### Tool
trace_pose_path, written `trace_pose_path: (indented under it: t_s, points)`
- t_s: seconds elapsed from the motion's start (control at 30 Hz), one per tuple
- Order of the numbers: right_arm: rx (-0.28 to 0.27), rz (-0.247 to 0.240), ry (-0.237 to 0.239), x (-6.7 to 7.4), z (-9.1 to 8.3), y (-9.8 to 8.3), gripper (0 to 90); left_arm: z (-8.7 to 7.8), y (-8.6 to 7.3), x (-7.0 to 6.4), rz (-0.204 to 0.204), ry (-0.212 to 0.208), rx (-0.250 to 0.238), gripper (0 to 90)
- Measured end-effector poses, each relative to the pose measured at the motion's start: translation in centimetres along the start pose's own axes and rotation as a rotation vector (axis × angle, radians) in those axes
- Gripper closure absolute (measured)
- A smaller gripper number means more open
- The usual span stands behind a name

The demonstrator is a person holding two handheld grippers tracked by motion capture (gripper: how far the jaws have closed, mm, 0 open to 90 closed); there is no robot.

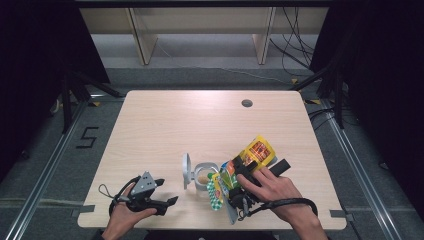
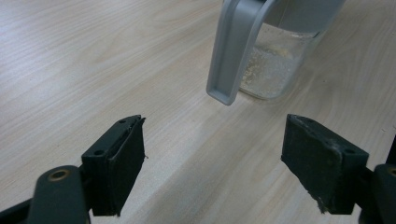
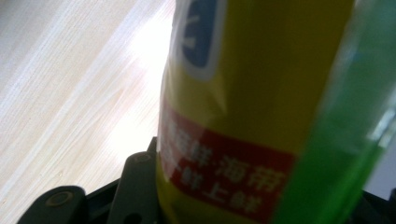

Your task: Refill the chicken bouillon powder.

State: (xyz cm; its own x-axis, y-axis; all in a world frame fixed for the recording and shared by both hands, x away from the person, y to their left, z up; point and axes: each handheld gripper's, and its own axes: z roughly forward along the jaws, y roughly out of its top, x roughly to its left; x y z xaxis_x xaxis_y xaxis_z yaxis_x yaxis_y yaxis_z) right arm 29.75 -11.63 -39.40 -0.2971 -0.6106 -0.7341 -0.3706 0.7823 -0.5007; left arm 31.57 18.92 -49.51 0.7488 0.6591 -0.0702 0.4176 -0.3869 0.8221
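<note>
**Pale wood table, packet over the jar**

Pale wooden table (image 1: pixel 165 125) under dark curtains, grey floor around it, a shelf unit (image 1: pixel 200 30) at the far wall.

Nearest, along the front edge: left gripper (image 1: pixel 172 201) lying low on the table in the person's left hand (image 1: pixel 122 215), jaws spread wide and holding nothing, bare wood between them in the left gripper view. Just beyond those jaws, clear plastic jar (image 2: pixel 275 65) with a grey handle (image 2: pixel 231 51), some pale grains at the bottom, lid (image 1: pixel 186 170) flipped up on the left side.

Beside the jar, right gripper (image 1: pixel 240 167) in the right hand (image 1: pixel 272 192), jaws clamped on a yellow snack packet (image 3: pixel 252 107) with a red band and a green edge. Packet tilted, its lower end at the jar's rim, its upper end raised toward the far right.

Farther off, a round cable hole (image 1: pixel 246 103) near the table's far edge, cables (image 1: pixel 295 45) on the floor behind
</note>
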Motion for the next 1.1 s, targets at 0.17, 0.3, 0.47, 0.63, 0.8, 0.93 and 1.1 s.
trace_pose_path:
  t_s: [0.17, 0.3, 0.47, 0.63, 0.8, 0.93, 1.1]
  points:
    - [-0.004, -0.004, 0.001, -0.02, 0.01, 0.01, 59.8, 0.06, -0.10, -0.05, -0.021, 0.001, -0.003, 20.6]
    - [-0.001, -0.015, -0.018, 0.05, 0.02, 0.08, 59.8, -0.01, -0.05, -0.10, -0.021, 0.004, 0.004, 20.6]
    - [-0.001, -0.018, -0.023, -0.03, -0.06, 0.26, 59.8, -0.08, -0.02, -0.05, -0.018, -0.002, 0.006, 20.6]
    - [-0.010, -0.011, -0.016, 0.06, 0.01, 0.27, 59.9, -0.10, 0.02, -0.03, -0.010, 0.000, 0.010, 20.6]
    - [0.010, 0.010, -0.004, 0.15, -0.10, 0.14, 59.9, -0.10, 0.05, -0.07, -0.014, 0.004, 0.005, 20.6]
    - [0.003, -0.017, -0.006, 0.04, 0.01, 0.05, 59.9, -0.16, 0.05, -0.11, -0.016, 0.007, 0.003, 20.6]
    - [0.016, 0.029, -0.001, 0.36, -0.08, -0.03, 59.9, -0.16, 0.05, -0.10, -0.016, 0.007, 0.003, 20.6]
